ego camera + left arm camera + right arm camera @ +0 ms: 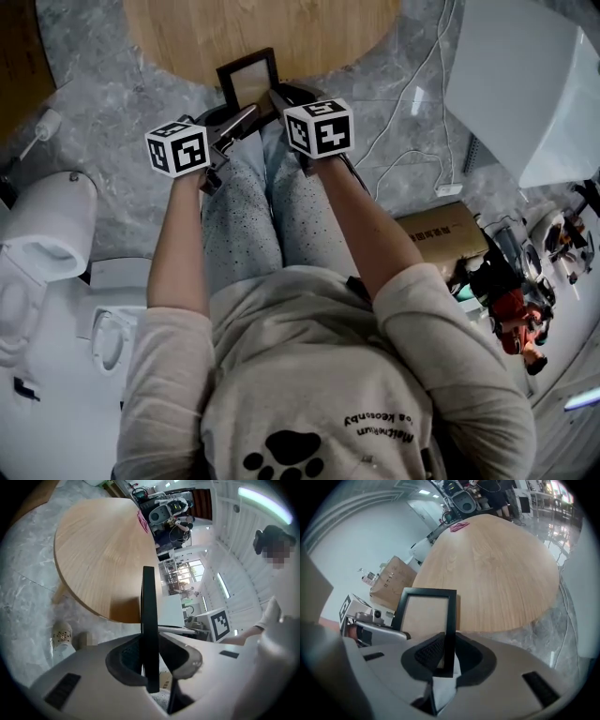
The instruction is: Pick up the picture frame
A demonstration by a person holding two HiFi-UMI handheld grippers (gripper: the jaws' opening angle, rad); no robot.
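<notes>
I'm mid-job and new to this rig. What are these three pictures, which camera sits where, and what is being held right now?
There is no robot arm here. A person holds a two-jaw hand tool in each hand. The head view looks down from the person's head onto their arms and legs. The other two views ride on the left gripper and the right gripper and look along each one's jaws. The marker cubes are parts of the tools. Both grippers are shut on the black picture frame, one on each side, holding it off the round wooden table. A small pink item lies near the table's far edge.
</notes>
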